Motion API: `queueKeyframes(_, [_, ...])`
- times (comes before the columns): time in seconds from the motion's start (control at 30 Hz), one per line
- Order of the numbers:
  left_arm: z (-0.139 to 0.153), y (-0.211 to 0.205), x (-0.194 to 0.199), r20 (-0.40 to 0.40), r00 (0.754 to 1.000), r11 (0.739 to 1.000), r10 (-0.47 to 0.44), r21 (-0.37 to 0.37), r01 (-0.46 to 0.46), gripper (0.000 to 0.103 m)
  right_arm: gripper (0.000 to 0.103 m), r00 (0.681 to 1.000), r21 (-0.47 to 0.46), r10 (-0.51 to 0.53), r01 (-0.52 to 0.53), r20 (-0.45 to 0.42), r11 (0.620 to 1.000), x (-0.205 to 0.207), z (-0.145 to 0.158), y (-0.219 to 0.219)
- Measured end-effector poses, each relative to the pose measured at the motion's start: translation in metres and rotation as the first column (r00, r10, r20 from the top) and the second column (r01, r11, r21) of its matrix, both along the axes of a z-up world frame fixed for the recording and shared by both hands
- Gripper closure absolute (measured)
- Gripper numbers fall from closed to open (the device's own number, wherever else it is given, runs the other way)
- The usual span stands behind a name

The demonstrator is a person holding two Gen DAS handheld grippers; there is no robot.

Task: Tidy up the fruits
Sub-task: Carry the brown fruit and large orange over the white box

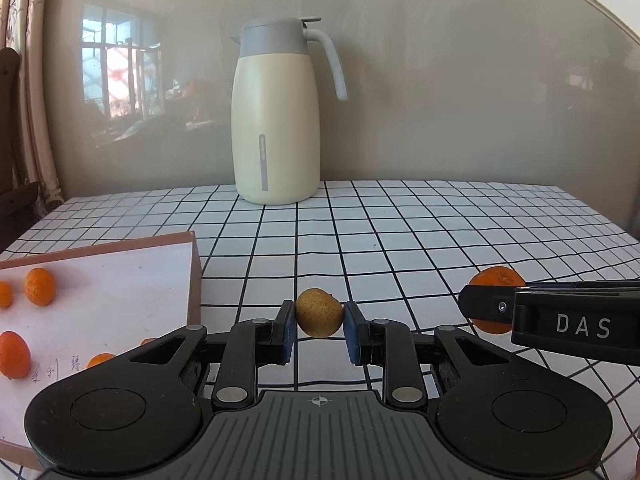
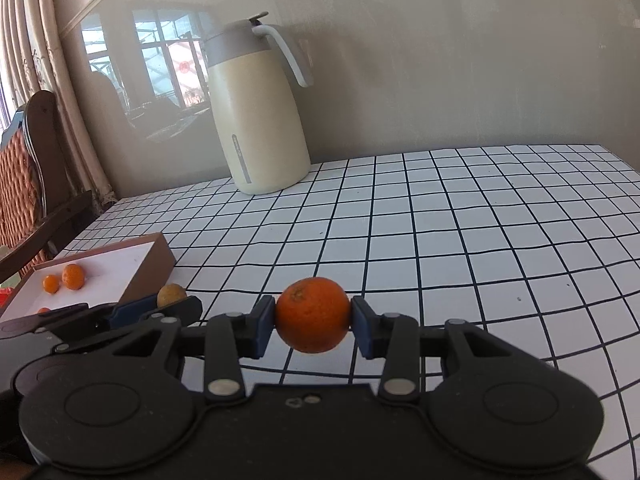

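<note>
My left gripper (image 1: 319, 314) is shut on a small yellow-brown fruit (image 1: 319, 313), held above the checked tablecloth just right of a shallow cardboard box (image 1: 120, 280). Several small oranges (image 1: 39, 286) lie in the box. My right gripper (image 2: 313, 316) is shut on an orange (image 2: 313, 314). In the left wrist view the right gripper (image 1: 490, 306) comes in from the right with the orange (image 1: 496, 278) partly hidden behind its finger. In the right wrist view the left gripper (image 2: 168, 304) with the yellow-brown fruit (image 2: 171, 295) sits at the left, beside the box (image 2: 148, 264).
A tall cream and grey thermos jug (image 1: 276, 120) stands at the back of the table (image 1: 440, 232) against the wall. A wooden chair (image 2: 28, 184) and curtains are at the far left beyond the table edge.
</note>
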State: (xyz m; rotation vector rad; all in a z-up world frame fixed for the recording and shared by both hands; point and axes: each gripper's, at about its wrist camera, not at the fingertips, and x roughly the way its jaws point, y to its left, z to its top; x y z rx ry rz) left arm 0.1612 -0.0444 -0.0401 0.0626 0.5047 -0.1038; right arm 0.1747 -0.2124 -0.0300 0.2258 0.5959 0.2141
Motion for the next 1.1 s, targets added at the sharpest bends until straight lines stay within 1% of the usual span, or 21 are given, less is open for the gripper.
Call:
queueKeyframes(0.17, [0.006, 0.015, -0.025, 0.020, 1.000, 1.000, 0.006, -0.008, -0.006, 0.077, 0.071, 0.999, 0.004, 0.027, -0.027, 0.032, 1.000, -0.023, 0.006, 0.010])
queueKeyframes(0.4, [0.015, 0.038, -0.046, 0.060, 0.998, 0.999, 0.034, -0.030, -0.032, 0.077, 0.071, 0.992, 0.000, 0.071, -0.071, 0.109, 0.997, -0.038, 0.018, 0.030])
queueKeyframes(0.6, [0.023, 0.051, -0.053, 0.110, 0.992, 0.997, 0.067, -0.039, -0.063, 0.077, 0.071, 0.983, 0.021, 0.096, -0.101, 0.158, 0.995, -0.042, 0.025, 0.040])
queueKeyframes(0.93, [0.030, 0.077, -0.056, 0.141, 0.981, 0.991, 0.133, -0.047, -0.127, 0.077, 0.071, 0.959, 0.054, 0.144, -0.161, 0.245, 0.985, -0.046, 0.037, 0.064])
queueKeyframes(1.1, [0.034, 0.099, -0.058, 0.160, 0.969, 0.982, 0.186, -0.050, -0.180, 0.077, 0.071, 0.950, 0.051, 0.176, -0.196, 0.259, 0.979, -0.044, 0.039, 0.080])
